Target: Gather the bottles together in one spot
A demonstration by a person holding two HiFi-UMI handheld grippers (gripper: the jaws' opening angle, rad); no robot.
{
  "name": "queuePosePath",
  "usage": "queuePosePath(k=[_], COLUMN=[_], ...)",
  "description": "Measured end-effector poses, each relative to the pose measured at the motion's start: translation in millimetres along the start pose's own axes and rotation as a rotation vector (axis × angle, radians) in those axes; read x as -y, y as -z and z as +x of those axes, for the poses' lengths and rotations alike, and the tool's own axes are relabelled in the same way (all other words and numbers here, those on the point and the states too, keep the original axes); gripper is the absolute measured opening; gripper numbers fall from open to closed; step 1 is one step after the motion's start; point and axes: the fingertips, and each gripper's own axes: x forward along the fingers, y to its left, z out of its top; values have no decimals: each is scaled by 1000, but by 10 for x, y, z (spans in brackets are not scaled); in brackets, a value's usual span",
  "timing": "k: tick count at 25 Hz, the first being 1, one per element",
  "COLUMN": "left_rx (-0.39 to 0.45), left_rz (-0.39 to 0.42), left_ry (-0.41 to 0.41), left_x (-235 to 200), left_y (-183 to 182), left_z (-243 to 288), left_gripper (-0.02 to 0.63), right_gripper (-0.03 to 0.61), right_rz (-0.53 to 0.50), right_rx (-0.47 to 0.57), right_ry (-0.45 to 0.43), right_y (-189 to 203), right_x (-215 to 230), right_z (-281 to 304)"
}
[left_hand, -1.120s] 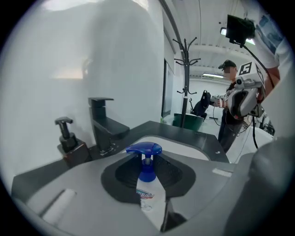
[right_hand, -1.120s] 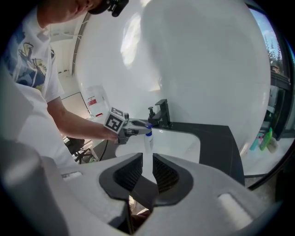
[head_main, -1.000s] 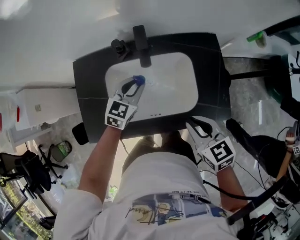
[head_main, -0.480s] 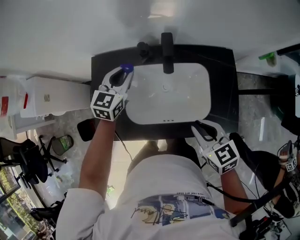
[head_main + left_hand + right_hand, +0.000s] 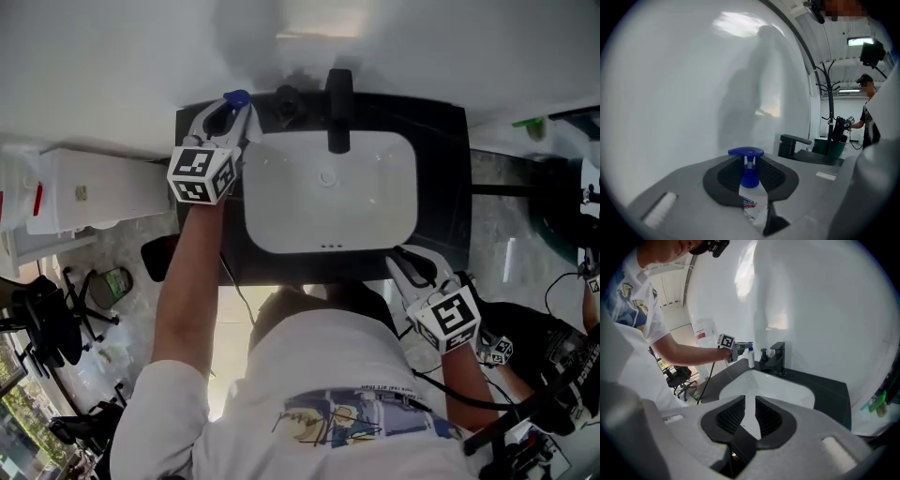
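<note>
You're mid-carry: left tongs (image 5: 230,106) clamp the pump bottle (image 5: 750,180), right tongs (image 5: 749,404) sit ajar and empty; probably set it down just ahead.

Left gripper (image 5: 228,111) clamped — right gripper (image 5: 408,262) parted.

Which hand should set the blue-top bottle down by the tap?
Left. The left gripper grips the bottle over the counter near the tap; the right gripper is empty, at the front of the sink.
</note>
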Motion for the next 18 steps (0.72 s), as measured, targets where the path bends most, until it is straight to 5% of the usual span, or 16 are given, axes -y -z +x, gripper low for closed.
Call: queuePosePath(k=[18], left_rx=[75], left_rz=[-39], left_ry=[-61], left_x=[-206], left_y=[121], left_z=[73], left_gripper=[81], right_gripper=[69], right_rz=[-4], right_rx=[-46], right_ry=[30], right_y=[33], right_x=[120], right_z=[-24])
